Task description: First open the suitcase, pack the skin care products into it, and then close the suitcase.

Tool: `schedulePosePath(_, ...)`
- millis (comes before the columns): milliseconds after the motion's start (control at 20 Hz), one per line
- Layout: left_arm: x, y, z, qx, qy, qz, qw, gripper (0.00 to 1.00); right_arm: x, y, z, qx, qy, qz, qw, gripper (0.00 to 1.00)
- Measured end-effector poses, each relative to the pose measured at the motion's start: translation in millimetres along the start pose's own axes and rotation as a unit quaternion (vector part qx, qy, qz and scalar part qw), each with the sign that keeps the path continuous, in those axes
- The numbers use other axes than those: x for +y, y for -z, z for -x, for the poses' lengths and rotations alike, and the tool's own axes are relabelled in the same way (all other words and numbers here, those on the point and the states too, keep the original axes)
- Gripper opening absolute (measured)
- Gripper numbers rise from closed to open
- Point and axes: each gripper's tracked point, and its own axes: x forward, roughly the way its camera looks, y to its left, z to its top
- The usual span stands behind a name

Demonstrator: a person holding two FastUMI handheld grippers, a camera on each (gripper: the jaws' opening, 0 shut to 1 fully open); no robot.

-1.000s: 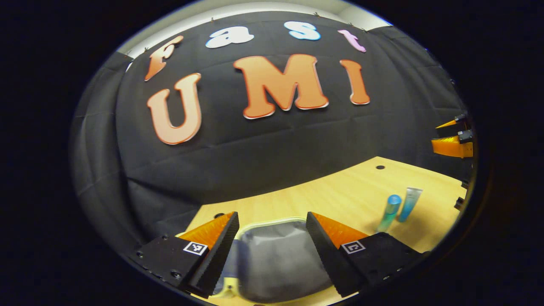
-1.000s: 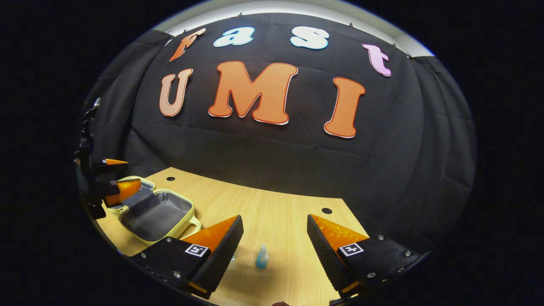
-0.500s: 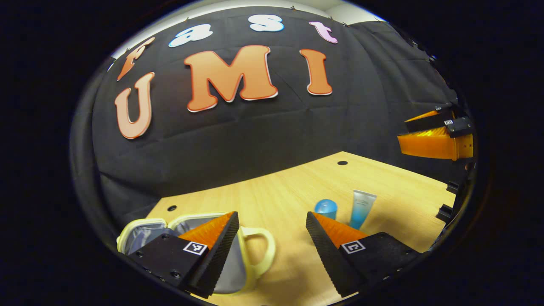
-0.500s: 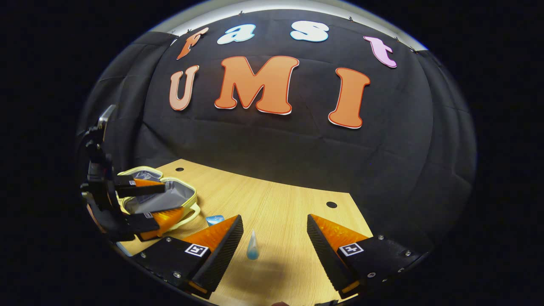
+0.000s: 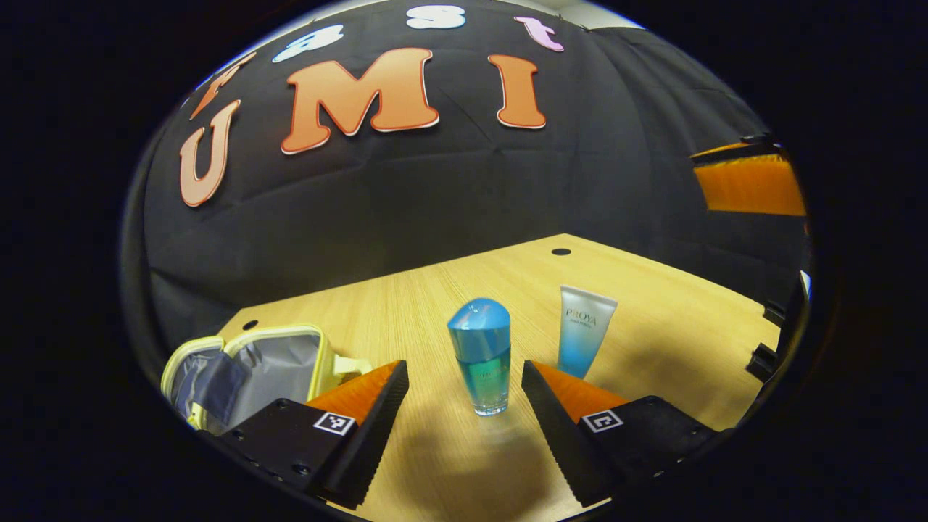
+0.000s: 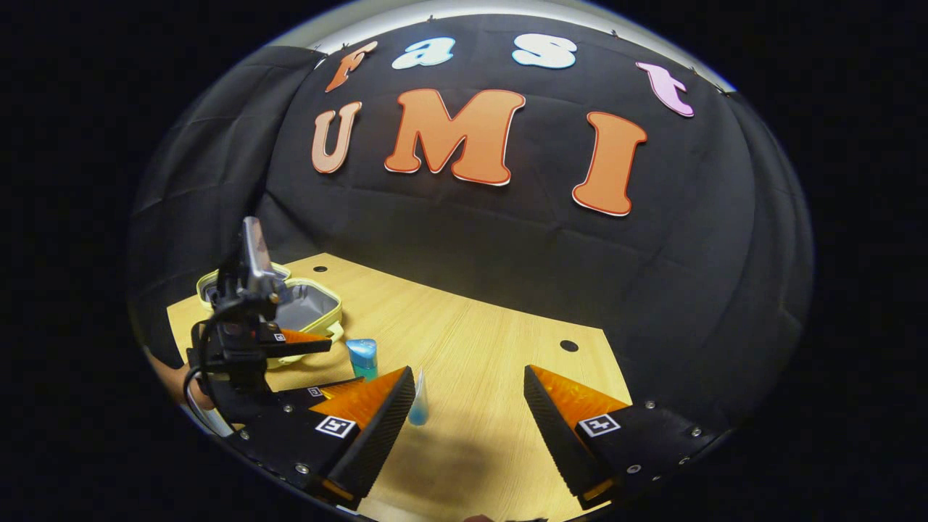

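Now, by parts:
Left claw [image 5: 464, 406]: released, fingers spread wide and low over the desk, grasping nothing.
Between its fingers: a blue bottle [image 5: 481, 355] stands upright on the desk, in the gap and touching neither finger.
Just past its right finger: a blue-and-white tube [image 5: 584, 330] stands upright on its cap end, near the bottle but apart from it.
Right claw [image 6: 470, 413]: released, fingers wide apart above bare desk, grasping nothing; the tube [image 6: 418, 406] peeks out beside its left finger.
Suitcase [image 5: 250, 370]: small, pale yellow, lying open on the desk to the left of the left claw, grey lining showing; no skin care product is visible inside.
Desk [image 5: 652, 319]: light wood with round holes, carrying the suitcase, bottle and tube.
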Motion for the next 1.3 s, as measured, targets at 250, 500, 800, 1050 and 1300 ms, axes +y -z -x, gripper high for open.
schedulePosePath(250, -10.9, 16.1, -26.3, 0.014, 0.002, 0.019, 1.000, 0.82, 2.0, 17.4, -1.3, 0.004, -0.021, 0.000, 1.000, 0.96)
schedulePosePath(500, -13.8, 16.9, -38.8, 0.014, 0.005, 0.025, 1.000, 0.66, 6.5, 36.9, -12.7, 0.010, -0.034, -0.003, 0.999, 0.96)
schedulePosePath(800, -11.3, 11.1, -36.3, 0.011, 0.004, 0.028, 1.000, 0.46, 23.9, 65.4, -51.2, 0.042, -0.066, -0.014, 0.997, 0.96)
schedulePosePath(1050, 5.0, -26.8, -11.8, -0.009, -0.012, 0.030, 0.999, 0.47, 37.8, 87.6, -78.9, 0.082, -0.096, -0.021, 0.992, 0.96)
schedulePosePath(1300, 55.2, -73.8, 30.1, -0.032, -0.062, 0.067, 0.995, 0.46, 59.9, 103.0, -100.2, 0.110, -0.128, -0.025, 0.985, 0.92)
